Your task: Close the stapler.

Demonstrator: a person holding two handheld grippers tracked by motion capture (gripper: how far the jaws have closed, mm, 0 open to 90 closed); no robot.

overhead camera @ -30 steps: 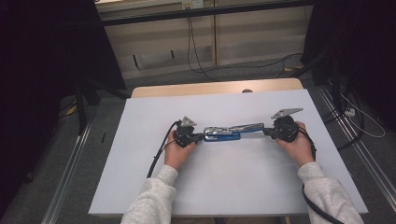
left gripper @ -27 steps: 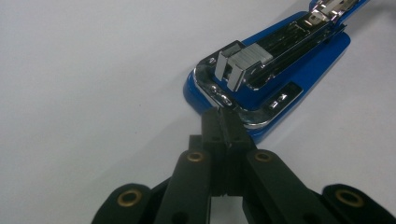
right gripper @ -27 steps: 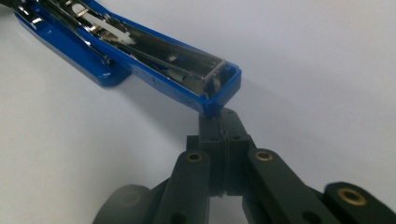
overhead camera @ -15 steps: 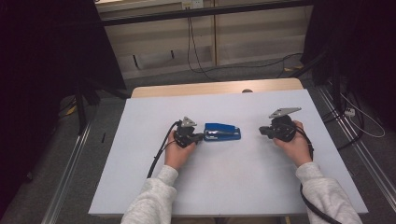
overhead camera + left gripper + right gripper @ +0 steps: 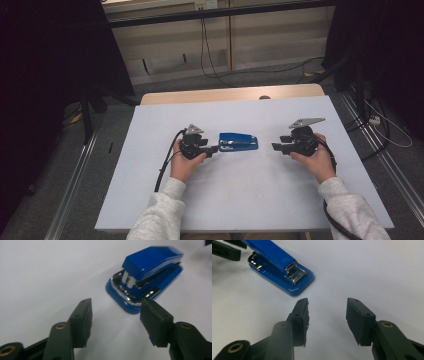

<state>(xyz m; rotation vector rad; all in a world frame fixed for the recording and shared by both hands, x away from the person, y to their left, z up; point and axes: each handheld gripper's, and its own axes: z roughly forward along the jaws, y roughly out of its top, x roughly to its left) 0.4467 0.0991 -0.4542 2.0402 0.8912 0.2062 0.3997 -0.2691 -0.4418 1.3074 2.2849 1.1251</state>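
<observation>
The small blue plastic stapler with chrome fittings [image 5: 239, 142] now lies free at the middle of the white table [image 5: 150, 200], let go. Both grippers' jaws have just been opening: the left gripper [image 5: 214, 148] stands half-wide just beside it, nothing between; the right gripper [image 5: 276, 147] has backed off toward the table's right edge. Nothing blocks either.
</observation>
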